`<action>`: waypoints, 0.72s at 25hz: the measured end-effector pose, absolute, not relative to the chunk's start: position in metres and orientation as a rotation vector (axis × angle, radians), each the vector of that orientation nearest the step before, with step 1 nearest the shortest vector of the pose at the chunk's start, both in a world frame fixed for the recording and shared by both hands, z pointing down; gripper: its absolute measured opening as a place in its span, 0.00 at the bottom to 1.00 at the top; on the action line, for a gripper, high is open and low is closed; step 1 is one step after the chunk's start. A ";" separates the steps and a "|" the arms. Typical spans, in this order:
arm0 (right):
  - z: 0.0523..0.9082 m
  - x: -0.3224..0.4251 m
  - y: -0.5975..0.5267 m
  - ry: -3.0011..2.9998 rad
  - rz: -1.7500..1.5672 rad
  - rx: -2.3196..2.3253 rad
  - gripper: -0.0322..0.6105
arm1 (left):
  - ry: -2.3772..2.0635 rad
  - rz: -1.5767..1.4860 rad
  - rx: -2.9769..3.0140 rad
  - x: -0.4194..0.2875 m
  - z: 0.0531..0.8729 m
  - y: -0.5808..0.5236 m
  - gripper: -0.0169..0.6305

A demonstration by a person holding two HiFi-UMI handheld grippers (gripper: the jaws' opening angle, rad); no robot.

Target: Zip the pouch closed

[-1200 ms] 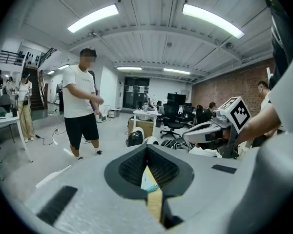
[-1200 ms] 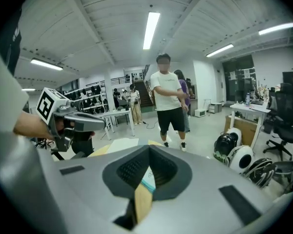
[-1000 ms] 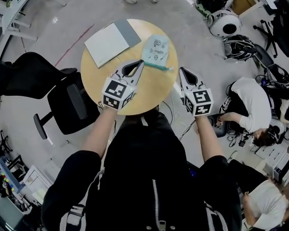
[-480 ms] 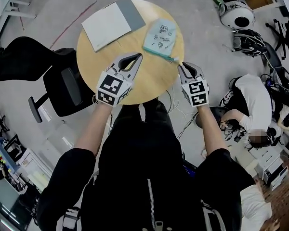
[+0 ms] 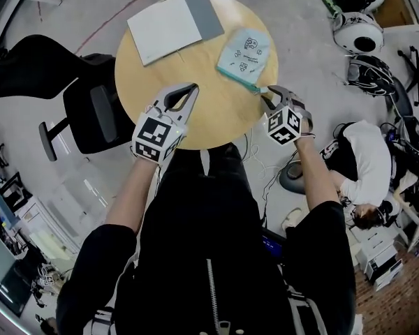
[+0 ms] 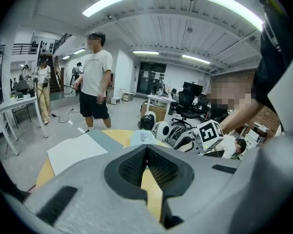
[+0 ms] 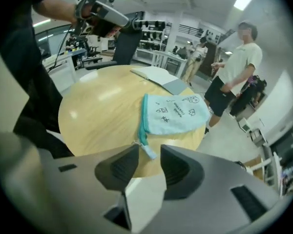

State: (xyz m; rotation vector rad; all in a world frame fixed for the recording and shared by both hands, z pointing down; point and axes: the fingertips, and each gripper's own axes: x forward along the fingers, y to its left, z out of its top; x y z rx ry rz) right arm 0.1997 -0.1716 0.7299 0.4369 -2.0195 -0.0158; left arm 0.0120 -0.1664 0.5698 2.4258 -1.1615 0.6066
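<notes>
A light blue pouch [image 5: 246,54] with printed doodles lies flat at the right side of the round wooden table [image 5: 216,114]. Its teal zipper edge faces me, and the pull tab [image 7: 148,151] sticks out at the near corner. My right gripper [image 5: 266,98] points steeply down at that corner. In the right gripper view its jaws [image 7: 149,156] are opening; the tab lies between the pads, which do not press on it. My left gripper [image 5: 193,88] hovers over the table's near left part, away from the pouch [image 6: 142,137], its fingertips [image 6: 146,148] meeting with nothing between them.
A white board with a grey strip [image 5: 173,21] lies at the table's far left. A black office chair [image 5: 91,117] stands left of the table. Helmets [image 5: 356,30] and a crouched person [image 5: 359,160] are on the floor at the right. Another person [image 7: 234,67] stands beyond the table.
Both grippers have come down toward the table. The right one has rolled, reached the pouch's near corner, and its jaws have gone from shut to apart. The left stays shut.
</notes>
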 end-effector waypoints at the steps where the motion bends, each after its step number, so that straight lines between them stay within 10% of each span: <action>1: 0.734 0.198 -0.172 -2.008 -0.039 0.402 0.27 | -1.170 0.607 2.414 0.009 0.572 -0.165 0.02; 18: 0.761 0.183 -0.166 -1.997 0.024 0.297 0.15 | -1.188 0.604 2.372 -0.004 0.583 -0.171 0.02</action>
